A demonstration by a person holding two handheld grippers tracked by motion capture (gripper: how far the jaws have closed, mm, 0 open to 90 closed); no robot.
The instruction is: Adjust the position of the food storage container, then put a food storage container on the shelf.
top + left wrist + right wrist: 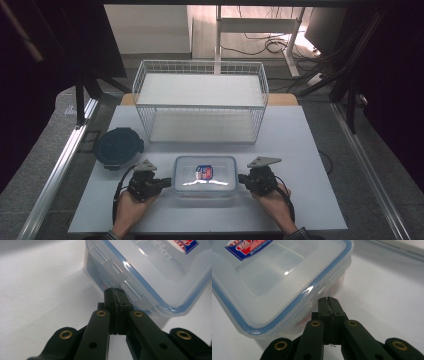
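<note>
Left tongs (115,290) closed, jaws pressed together with nothing between, tips at the latch flap on the near end of the clear lidded container (205,175); right tongs (329,299) likewise closed and empty, tips at the container's opposite end; container sits on the white desk (300,150) between both tongs, lid on, blue seal, red-and-blue label; dark round lid (119,146) beyond the left tongs; white wire basket (200,100) farther off behind the container.
</note>
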